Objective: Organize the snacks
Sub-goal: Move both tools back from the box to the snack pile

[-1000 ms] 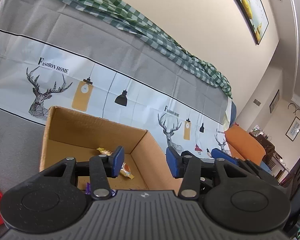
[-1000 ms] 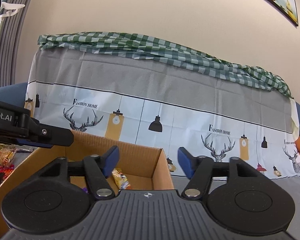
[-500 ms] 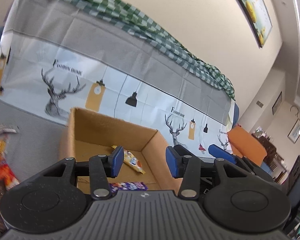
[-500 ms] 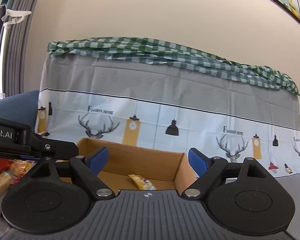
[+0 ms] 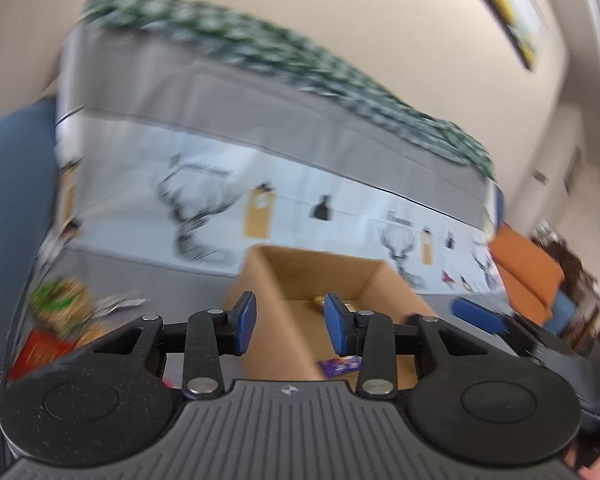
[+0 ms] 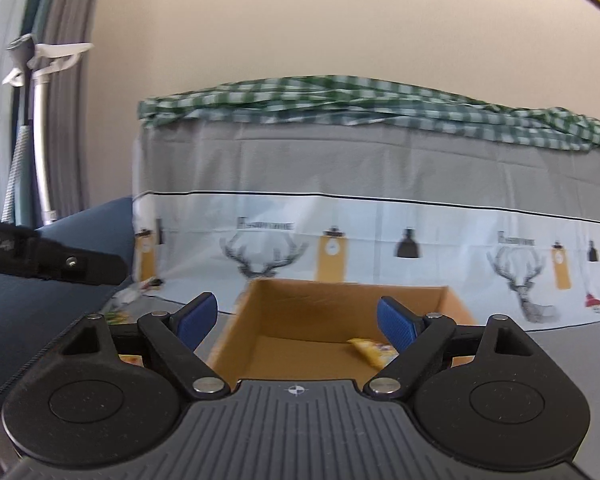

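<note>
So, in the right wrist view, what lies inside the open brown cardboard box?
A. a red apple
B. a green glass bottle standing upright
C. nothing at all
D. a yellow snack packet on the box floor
D: a yellow snack packet lies flat on the floor of the open brown cardboard box, near its right side; no bottle or apple shows there.

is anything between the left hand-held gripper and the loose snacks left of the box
Nothing visible blocks it. The left hand-held gripper, jaws closing on nothing, faces the cardboard box; its near-left corner shows between the fingers. The snack pile lies off to the left on open grey cloth, blurred.
</note>
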A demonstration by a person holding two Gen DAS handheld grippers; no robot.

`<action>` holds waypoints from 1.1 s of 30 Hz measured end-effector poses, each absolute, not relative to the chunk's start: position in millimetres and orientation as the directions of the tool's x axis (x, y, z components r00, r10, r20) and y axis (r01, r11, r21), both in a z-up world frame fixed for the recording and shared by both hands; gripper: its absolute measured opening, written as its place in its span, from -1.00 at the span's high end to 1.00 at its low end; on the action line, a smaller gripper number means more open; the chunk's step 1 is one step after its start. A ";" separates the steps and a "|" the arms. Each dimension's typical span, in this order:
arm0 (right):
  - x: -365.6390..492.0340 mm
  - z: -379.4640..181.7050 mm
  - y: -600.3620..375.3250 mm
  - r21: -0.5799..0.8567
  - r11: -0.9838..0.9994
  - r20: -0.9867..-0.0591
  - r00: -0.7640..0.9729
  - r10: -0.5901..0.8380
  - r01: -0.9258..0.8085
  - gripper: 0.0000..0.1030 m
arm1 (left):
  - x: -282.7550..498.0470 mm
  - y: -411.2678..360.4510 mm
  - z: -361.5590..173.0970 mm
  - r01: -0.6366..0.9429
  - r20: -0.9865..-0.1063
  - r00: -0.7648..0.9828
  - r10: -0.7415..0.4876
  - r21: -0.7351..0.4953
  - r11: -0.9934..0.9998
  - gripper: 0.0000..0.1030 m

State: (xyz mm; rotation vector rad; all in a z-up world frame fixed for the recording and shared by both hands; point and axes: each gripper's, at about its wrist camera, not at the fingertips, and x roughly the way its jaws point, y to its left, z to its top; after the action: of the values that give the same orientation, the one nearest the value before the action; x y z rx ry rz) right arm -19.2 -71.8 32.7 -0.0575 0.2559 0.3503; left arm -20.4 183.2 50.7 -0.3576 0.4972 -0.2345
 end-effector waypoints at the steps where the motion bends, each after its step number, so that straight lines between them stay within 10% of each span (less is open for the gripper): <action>1: -21.4 31.2 -65.1 -0.015 0.932 -0.258 0.902 0.345 -0.361 -0.71 | -17.8 194.9 42.3 0.082 -0.449 0.845 -0.292 -0.431 0.899 0.22; 18: -38.9 -11.7 24.1 -0.024 0.827 -0.259 0.803 0.537 -0.561 -0.47 | 0.7 275.3 -4.4 -0.253 -0.639 0.738 -0.216 -0.559 0.789 0.24; 33: -21.0 -65.8 78.3 -0.100 0.725 -0.479 0.672 0.564 -0.681 -0.46 | 25.9 283.2 -46.6 -0.399 -0.800 0.573 -0.178 -0.462 0.792 -0.01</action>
State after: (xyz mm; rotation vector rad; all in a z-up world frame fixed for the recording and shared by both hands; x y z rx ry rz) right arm -21.0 78.3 -65.8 -0.2824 0.4402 0.7117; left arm 25.9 283.2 -46.6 -0.6699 0.9711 0.1415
